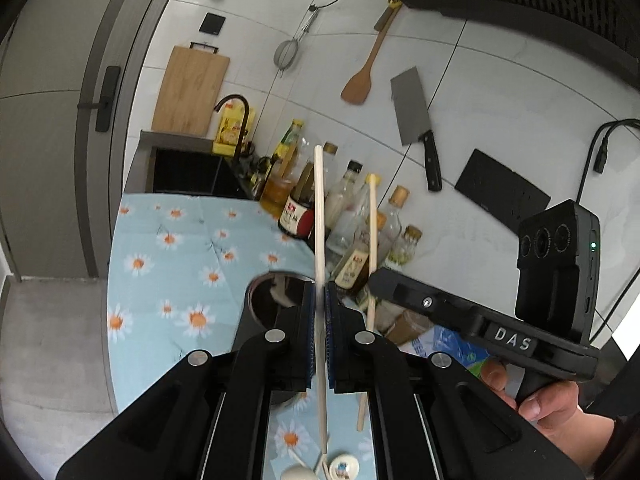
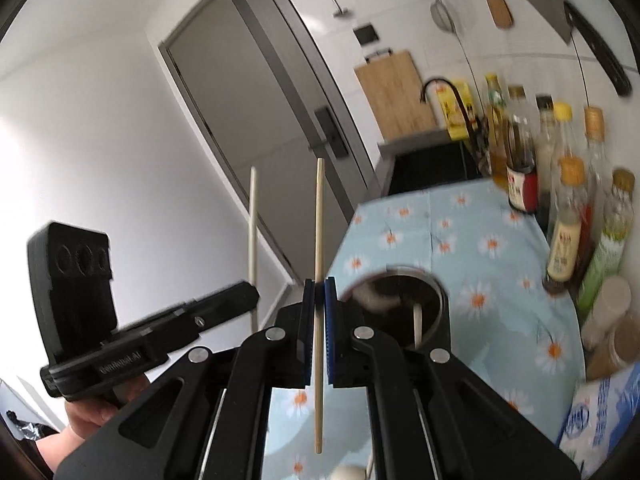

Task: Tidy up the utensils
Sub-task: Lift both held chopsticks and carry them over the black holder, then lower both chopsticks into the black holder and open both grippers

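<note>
In the left wrist view my left gripper is shut on a pale chopstick that stands nearly upright through the pads. Beside it, my right gripper holds a second chopstick. In the right wrist view my right gripper is shut on that wooden chopstick, and my left gripper appears at the left with its pale chopstick. A round metal utensil holder stands just beyond both grippers and holds a white spoon. Two white spoons lie on the cloth below.
A daisy-print cloth covers the counter. Several sauce and oil bottles line the wall side, with jars and a blue-white packet nearer. A dark sink, faucet, cutting board, cleaver and spatula lie beyond.
</note>
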